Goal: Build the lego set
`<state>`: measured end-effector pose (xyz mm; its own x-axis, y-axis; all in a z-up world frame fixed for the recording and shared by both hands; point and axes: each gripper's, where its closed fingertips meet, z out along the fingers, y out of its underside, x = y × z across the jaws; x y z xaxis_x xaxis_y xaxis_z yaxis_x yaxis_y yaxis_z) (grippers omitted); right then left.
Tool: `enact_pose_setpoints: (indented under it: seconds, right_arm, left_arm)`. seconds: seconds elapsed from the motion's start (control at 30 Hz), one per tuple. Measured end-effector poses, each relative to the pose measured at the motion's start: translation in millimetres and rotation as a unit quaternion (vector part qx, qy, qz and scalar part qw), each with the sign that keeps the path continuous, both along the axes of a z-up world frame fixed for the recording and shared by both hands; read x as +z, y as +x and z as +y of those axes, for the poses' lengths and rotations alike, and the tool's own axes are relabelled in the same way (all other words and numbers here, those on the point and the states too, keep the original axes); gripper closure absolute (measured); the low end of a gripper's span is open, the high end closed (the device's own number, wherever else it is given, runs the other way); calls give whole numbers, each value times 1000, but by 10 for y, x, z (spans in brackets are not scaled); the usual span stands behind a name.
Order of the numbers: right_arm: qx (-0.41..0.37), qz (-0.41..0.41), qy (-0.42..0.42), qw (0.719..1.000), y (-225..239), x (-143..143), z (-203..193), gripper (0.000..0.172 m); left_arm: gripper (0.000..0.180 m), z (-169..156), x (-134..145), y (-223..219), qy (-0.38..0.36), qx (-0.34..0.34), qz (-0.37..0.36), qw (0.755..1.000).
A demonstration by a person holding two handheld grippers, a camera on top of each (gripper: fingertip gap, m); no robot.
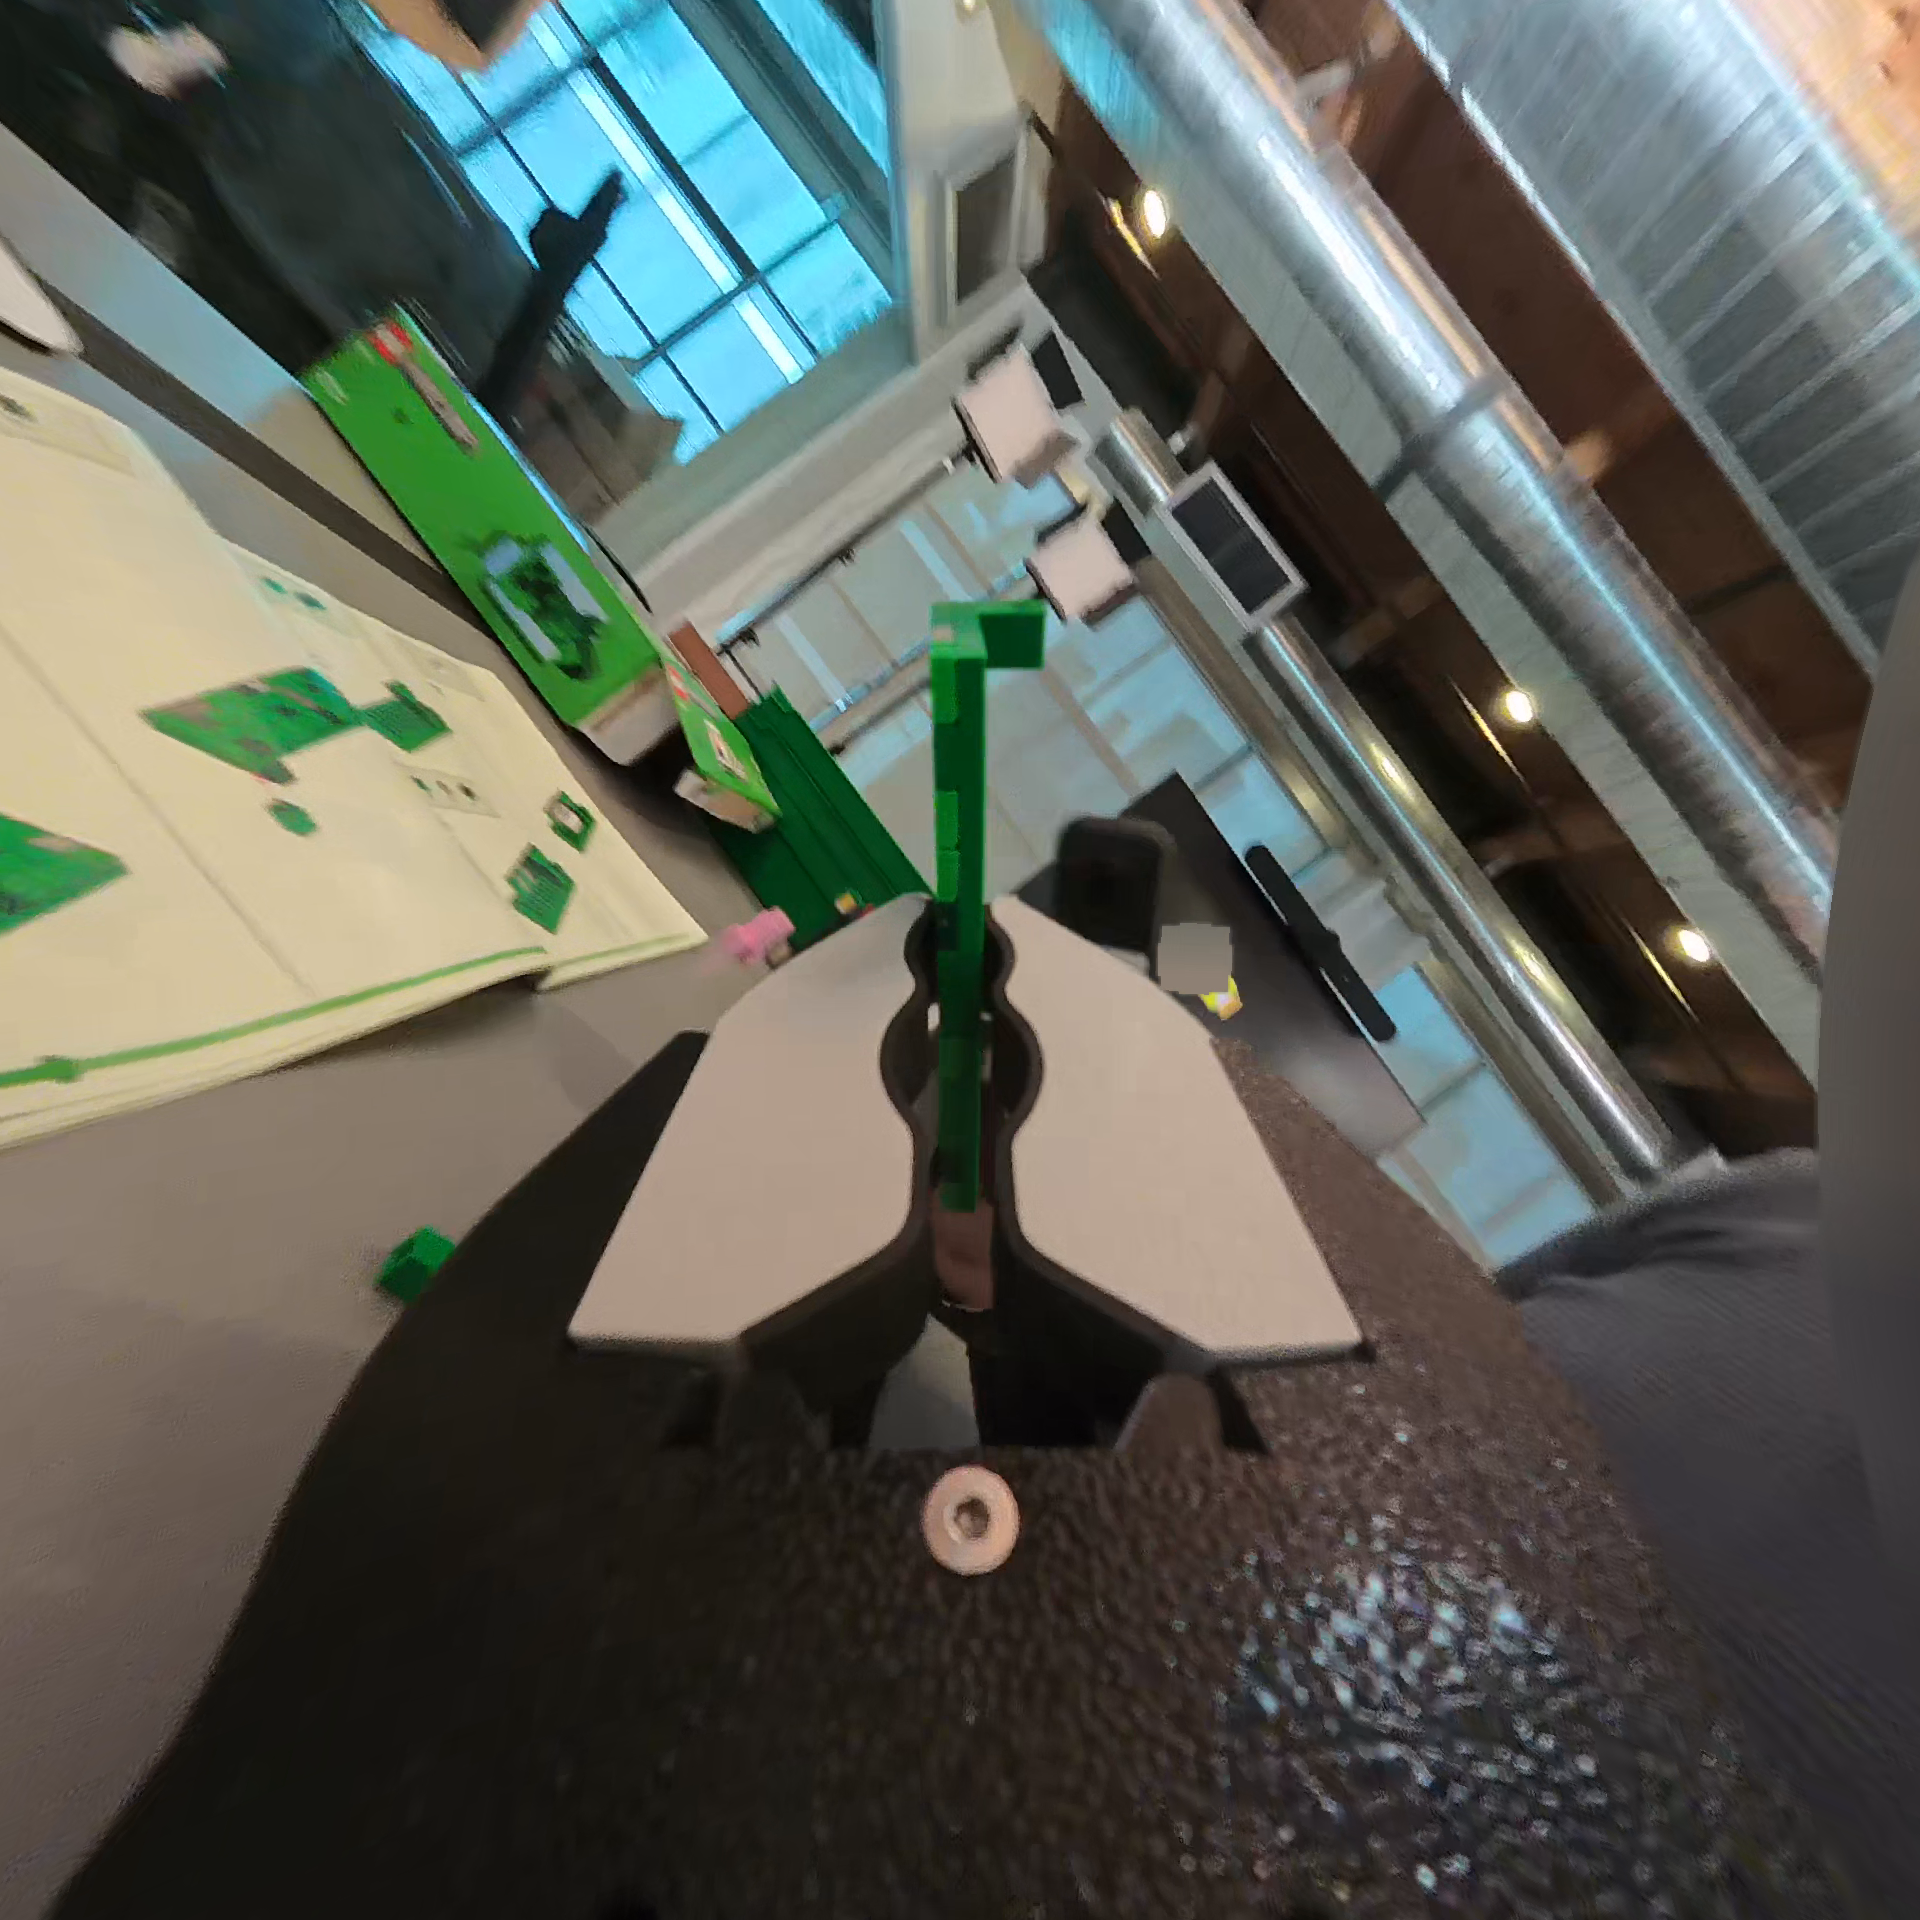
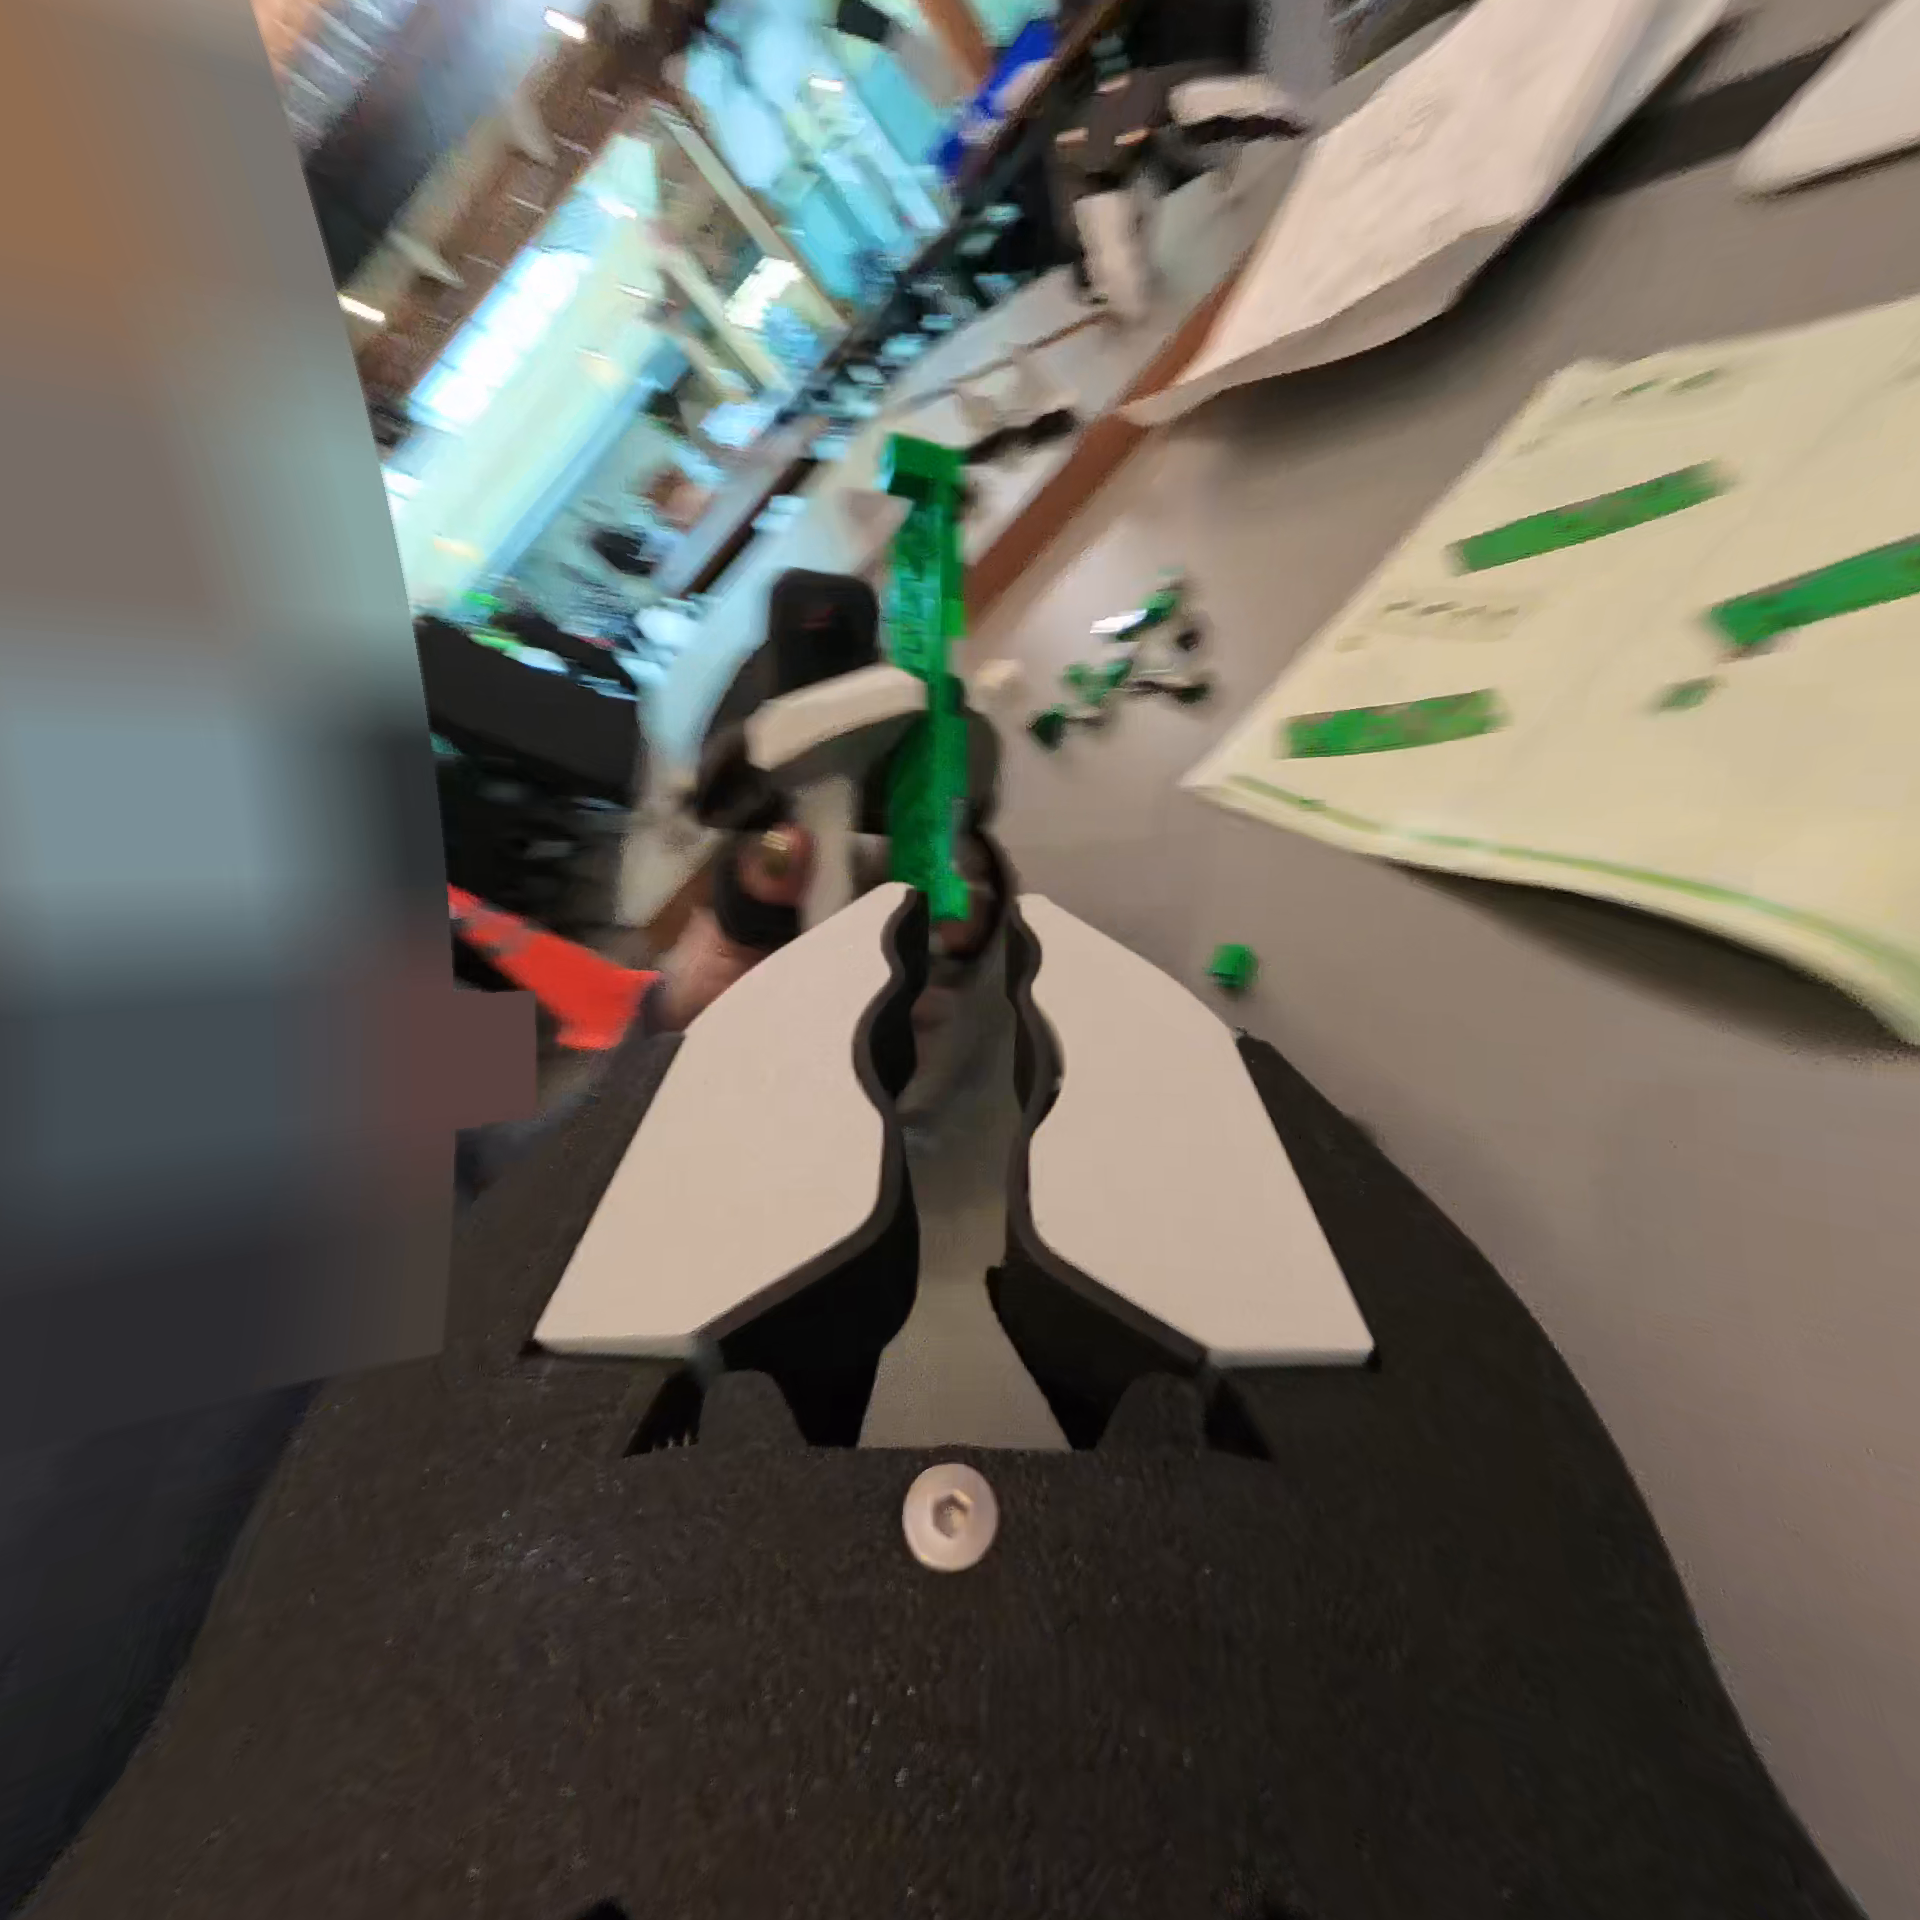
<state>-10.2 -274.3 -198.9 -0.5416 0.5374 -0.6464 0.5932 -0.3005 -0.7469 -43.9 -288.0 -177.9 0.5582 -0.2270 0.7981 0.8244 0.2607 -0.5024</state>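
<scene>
Left wrist view: the left gripper (image 1: 961, 920) has its fingers (image 1: 831, 1039) closed on a thin green brick plate assembly (image 1: 958, 790), seen edge-on. Both pads press its flat faces, which keeps it standing straight out past the tips, with a small green piece jutting sideways at its far end. Held by the lower part, most of its length is left free in the air. The whole gripper is tipped well up from the grey tabletop (image 1: 208, 1247), so ceiling ducts and windows fill the background. On the tabletop lie an open instruction booklet (image 1: 260, 810), a loose green brick (image 1: 416, 1262), a small pink piece (image 1: 764, 938), and a green box (image 1: 488, 540) farther back.

Right wrist view: the right gripper (image 2: 961, 920) has its fingers (image 2: 1132, 1039) parted with nothing pressed between them. The assembly (image 2: 925, 665) sits just beyond its tips, gripped by the left gripper (image 2: 831, 727) facing it, so the two tools point toward each other. The picture is blurred, and whether the right tips touch the lower end of the assembly cannot be told.

Only this view shows the assembly's broad studded face, a scatter of green pieces (image 2: 1122, 665) on the tabletop, an orange object (image 2: 551, 977) and white paper sheets (image 2: 1403, 208); only the left view shows how thin the assembly is and how the pads bear on it
</scene>
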Motion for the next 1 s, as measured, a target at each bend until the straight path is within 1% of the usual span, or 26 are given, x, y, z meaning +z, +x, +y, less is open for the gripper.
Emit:
enact_pose_setpoints:
  seconds: [0.03,0.07,0.13,0.17,0.27,0.53,0.57,0.63,0.7,0.87,1.0]
  right_arm:
    - [-34,11,69,997,-38,-110,131,156]
    - [-63,15,147,987,-58,-247,265,154]
    - [-81,5,276,958,-26,-507,434,154]
    - [-74,-6,312,947,6,-617,446,155]
    - [-65,-25,360,930,42,-817,396,155]
    - [-65,-35,405,911,-38,-982,340,152]
    - [-66,-34,407,911,-50,-986,338,153]
    - [-66,-32,411,909,-73,-988,345,164]
    - [-54,-30,407,911,-77,-974,319,164]
    - [-29,22,394,918,-99,-734,269,165]
    - [-42,73,366,927,-152,-314,209,165]
  left_arm:
    - [175,-43,-9,-66,3,22,-11,1000]
    - [175,-87,-20,-132,9,43,-25,999]
    - [175,-148,-55,-223,18,73,-52,996]
    - [175,-161,-64,-237,23,77,-62,995]
    - [175,-157,-61,-225,31,77,-70,994]
    - [175,-150,-70,-208,36,67,-76,994]
    - [175,-146,-69,-203,36,66,-75,994]
    - [175,-140,-68,-196,33,64,-72,995]
    - [175,-140,-63,-193,31,65,-67,995]
    - [175,-132,-93,-201,6,73,-53,996]
    - [175,-77,-143,-165,-52,89,-3,995]
